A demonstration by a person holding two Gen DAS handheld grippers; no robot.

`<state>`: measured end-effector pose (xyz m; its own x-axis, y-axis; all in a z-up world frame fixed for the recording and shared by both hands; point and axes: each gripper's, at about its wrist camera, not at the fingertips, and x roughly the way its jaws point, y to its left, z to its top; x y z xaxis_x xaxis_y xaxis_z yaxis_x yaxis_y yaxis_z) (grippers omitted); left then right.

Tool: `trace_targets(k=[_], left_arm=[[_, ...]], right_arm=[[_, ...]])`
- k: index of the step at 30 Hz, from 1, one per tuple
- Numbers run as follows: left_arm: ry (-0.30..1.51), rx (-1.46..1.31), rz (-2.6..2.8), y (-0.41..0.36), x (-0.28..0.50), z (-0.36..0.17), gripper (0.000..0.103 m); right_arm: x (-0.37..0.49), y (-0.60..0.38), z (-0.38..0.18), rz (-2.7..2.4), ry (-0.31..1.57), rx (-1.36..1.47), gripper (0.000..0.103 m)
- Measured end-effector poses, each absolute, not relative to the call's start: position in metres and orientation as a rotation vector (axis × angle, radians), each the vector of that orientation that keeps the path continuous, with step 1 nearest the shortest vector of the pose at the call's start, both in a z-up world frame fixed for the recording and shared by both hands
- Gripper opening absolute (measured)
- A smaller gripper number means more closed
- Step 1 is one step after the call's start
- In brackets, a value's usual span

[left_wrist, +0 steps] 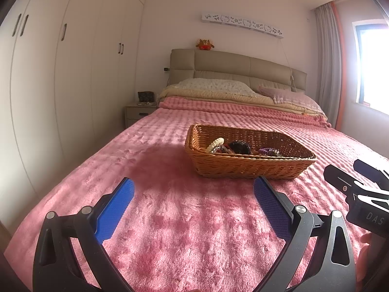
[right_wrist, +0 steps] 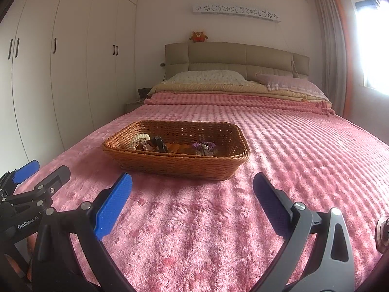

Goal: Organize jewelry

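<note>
A woven basket (left_wrist: 250,163) stands on the pink blanket (left_wrist: 170,219) of the bed, about in the middle of it. Inside the basket lie several pieces of jewelry: a cream coil bracelet (left_wrist: 215,143) at the left end, a dark piece (left_wrist: 239,146) next to it, and a purple bracelet (left_wrist: 268,151) more to the right. Some smaller things lie between them, but I cannot tell what they are.

The left gripper (left_wrist: 193,209) hovers over the blanket, just before the near wall of the basket, with its blue pads wide apart and nothing between them. The right gripper (right_wrist: 192,206) is beside it, also low over the blanket and near the basket, jaws released and empty. Both point toward the headboard (left_wrist: 233,70), where two pillows (left_wrist: 214,86) rest.
</note>
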<state>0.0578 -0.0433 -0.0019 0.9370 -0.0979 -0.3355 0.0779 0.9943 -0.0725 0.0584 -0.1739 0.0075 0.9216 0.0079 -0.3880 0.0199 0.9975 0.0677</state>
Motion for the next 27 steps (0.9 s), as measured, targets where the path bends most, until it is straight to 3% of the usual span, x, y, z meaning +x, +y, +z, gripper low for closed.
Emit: trace_targets(k=[27], left_arm=[[0.353, -0.021, -0.099, -0.0488, 0.0596, -0.0027, 0.095]], right_arm=[[0.0562, -0.1804, 0.0114, -0.022, 0.377, 0.088, 0.095]])
